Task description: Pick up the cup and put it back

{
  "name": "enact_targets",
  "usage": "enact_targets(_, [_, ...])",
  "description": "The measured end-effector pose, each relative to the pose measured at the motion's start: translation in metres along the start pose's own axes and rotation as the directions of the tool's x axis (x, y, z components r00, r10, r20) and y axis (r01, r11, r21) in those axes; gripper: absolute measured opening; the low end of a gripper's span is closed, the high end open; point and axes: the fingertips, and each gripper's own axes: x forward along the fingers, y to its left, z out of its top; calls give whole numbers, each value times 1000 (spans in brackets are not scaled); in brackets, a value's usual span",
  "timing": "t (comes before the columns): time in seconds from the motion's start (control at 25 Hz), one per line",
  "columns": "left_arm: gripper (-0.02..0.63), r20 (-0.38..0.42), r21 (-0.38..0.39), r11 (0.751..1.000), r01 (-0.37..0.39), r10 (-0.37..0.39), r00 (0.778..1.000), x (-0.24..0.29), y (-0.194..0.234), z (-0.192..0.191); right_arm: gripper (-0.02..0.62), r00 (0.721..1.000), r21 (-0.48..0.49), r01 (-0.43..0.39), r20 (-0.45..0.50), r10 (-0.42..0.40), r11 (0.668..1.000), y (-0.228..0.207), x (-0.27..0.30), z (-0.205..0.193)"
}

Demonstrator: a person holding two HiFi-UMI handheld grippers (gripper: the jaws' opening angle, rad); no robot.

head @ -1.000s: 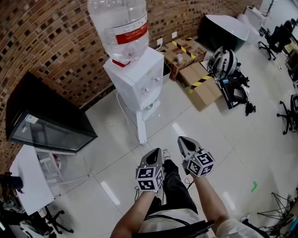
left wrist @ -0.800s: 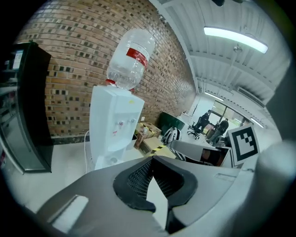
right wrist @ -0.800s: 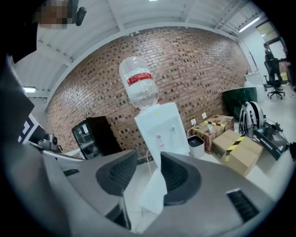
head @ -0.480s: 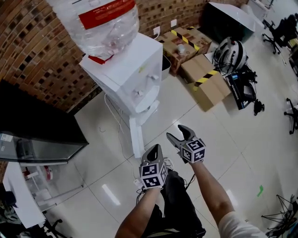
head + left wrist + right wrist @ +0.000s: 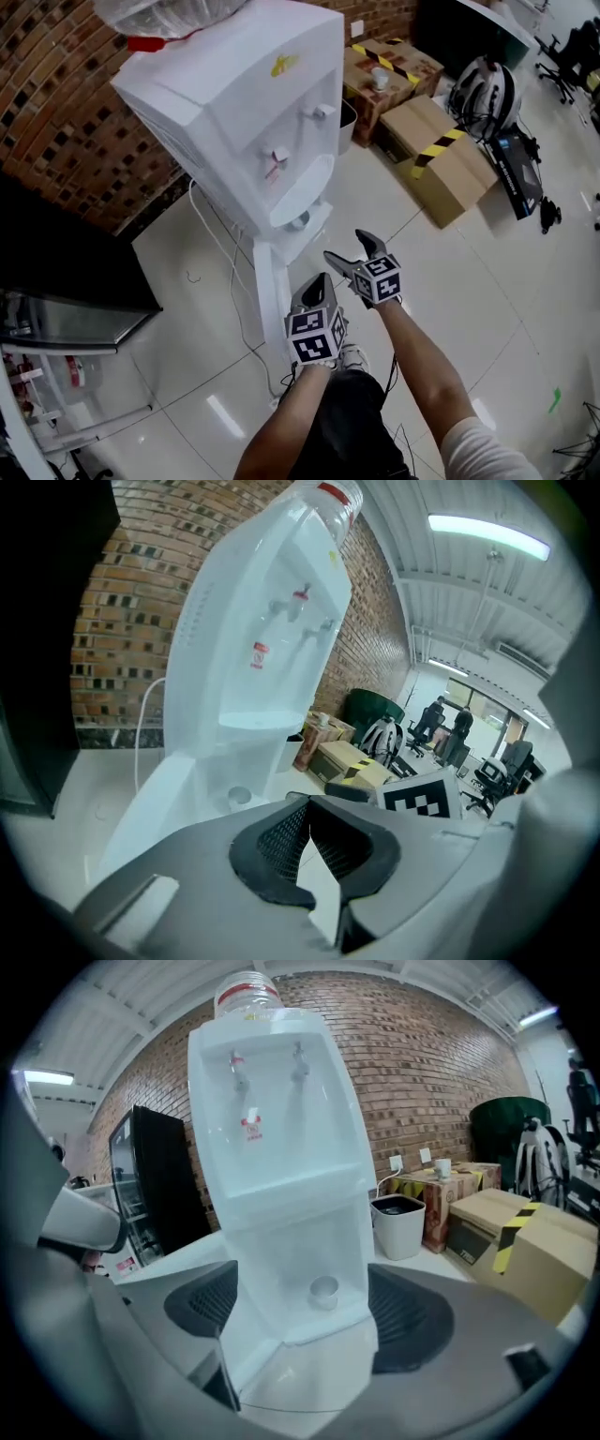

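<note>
The person wears a pale short sleeve point(image 5: 473, 450) and black trousers point(image 5: 352, 427). A pale shoe point(image 5: 352, 356) shows at the trouser end nearest the water dispenser point(image 5: 253, 122). The left tool point(image 5: 319, 279) has a smooth grey shell that tapers toward the water dispenser. At the end away from it sits a cube point(image 5: 314, 336) of black-and-white square markers. Its jaws carry dark pads point(image 5: 281, 841) with a fine mesh face. The right tool point(image 5: 343, 246) is the same build: grey, with its own marker cube point(image 5: 378, 279) and dark meshed pads point(image 5: 202, 1302). Its jaws have just been opening, with nothing between them.
</note>
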Motion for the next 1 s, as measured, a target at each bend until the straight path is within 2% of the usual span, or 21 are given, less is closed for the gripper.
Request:
enact_targets(0.16, [6, -9, 41, 999, -27, 27, 1000, 48, 26, -15, 477, 1000, -4, -4, 23, 4, 1000, -13, 60, -31])
enact_targets(0.4, [6, 8, 44, 994, -99, 99, 995, 92, 60, -31, 477, 999, 6, -31, 30, 31, 999, -25, 131, -66])
enact_targets(0.64, [6, 15, 32, 995, -99, 99, 995, 111, 79, -41, 476, 999, -25, -38, 6, 38, 999, -35, 197, -88])
enact_targets(1.0, [6, 26, -65, 995, -76, 77, 997, 106, 96, -48, 476, 998, -63, -30, -54, 27, 998, -35, 257, -110])
